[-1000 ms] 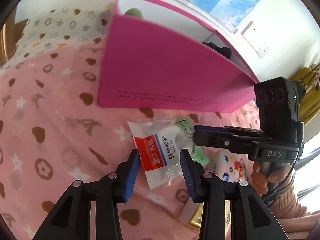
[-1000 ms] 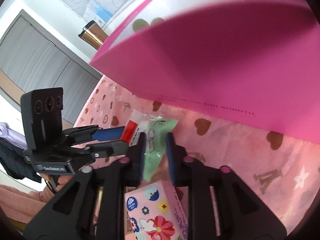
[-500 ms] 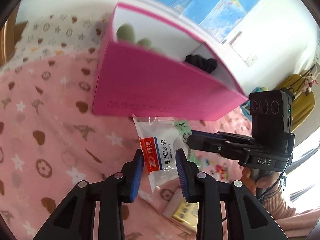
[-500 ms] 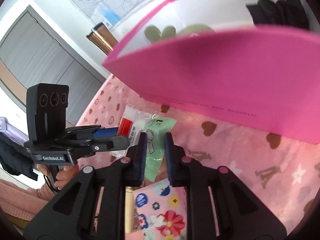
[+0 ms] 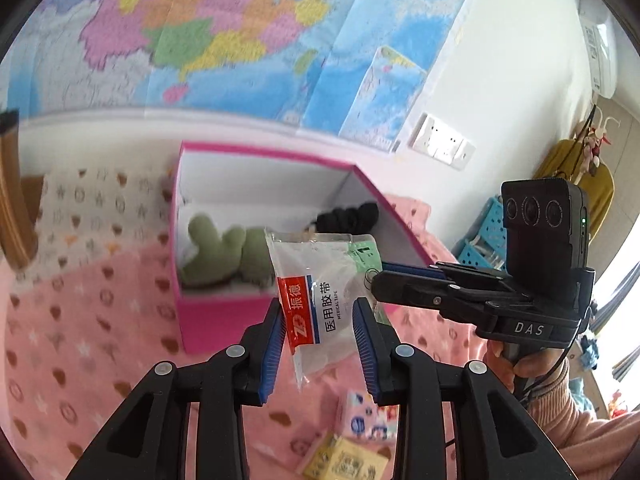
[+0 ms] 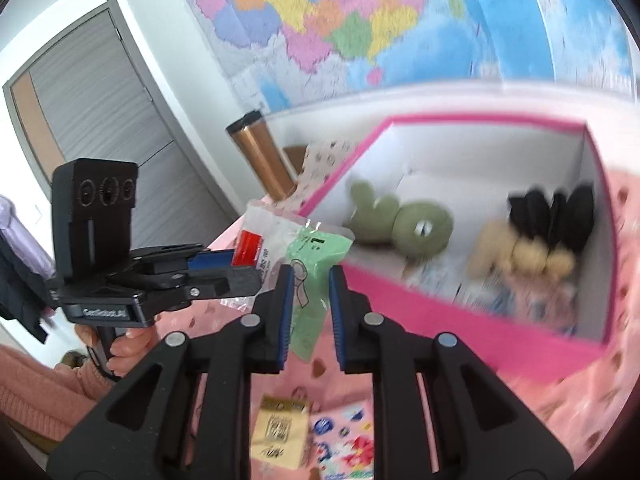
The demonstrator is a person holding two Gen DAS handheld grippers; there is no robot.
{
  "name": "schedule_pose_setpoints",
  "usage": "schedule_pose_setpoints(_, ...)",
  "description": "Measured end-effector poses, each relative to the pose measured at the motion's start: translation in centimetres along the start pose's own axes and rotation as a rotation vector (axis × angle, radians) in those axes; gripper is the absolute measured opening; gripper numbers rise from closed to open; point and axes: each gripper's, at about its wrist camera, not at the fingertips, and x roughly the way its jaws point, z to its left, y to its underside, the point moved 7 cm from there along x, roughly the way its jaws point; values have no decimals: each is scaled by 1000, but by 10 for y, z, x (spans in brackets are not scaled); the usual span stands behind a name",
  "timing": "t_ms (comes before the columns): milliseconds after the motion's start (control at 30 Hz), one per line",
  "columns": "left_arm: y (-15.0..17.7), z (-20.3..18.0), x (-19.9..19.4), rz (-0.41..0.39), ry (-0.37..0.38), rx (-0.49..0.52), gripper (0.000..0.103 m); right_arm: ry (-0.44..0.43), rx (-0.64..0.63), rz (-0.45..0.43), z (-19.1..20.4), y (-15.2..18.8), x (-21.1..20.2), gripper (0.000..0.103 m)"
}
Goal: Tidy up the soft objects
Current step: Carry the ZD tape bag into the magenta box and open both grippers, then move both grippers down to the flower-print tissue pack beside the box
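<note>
Packets are held in the air in front of the open pink box (image 5: 224, 320), one per gripper. Left gripper (image 5: 318, 344): jaws closed on a clear medical-tape bag (image 5: 320, 280) with a red and blue label, gripped by its lower part, long axis upright and leaning slightly. Right gripper (image 6: 308, 312): jaws closed on a green packet (image 6: 310, 276), also gripped low, long axis upright. In both wrist views the two packets are seen side by side and overlapping; whether they touch cannot be told.

The box stands on the pink patterned bed cover (image 5: 80, 340), directly ahead of and below both pairs of jaws, its near wall facing them. Inside, a green plush (image 6: 400, 224) lies at the left end; black and beige soft items (image 6: 532, 232) lie at the right end.

Judgement: the coming move turns on carrying both packets forward over the near wall; the left-hand bag lines up with the plush end, the right-hand packet with the middle. A floral tissue pack (image 6: 344, 444) and a yellow packet (image 6: 280, 436) remain on the cover below.
</note>
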Motion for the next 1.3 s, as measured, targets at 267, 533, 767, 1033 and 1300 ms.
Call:
schedule_pose_setpoints(267,-31,17,19,5,-44,4,33,60,-16,-20,-20,-38,19,22)
schedule_pose_setpoints(533,-35,36,46,50,-71,-8,33,90,18,16,-43,-40,43,17)
schedule_pose_setpoints(767,-33,50,52,52,-138,-19,33,100,29,75,-49,-28,62,18)
schedule_pose_setpoints(1033,-33,50,37,8,-143,-30,35,88,68,59,-56,-23,48,18)
schedule_pose_setpoints(1300,-18,31,14,-40,-177,10,44,28,91,34,-46,-13,27,19)
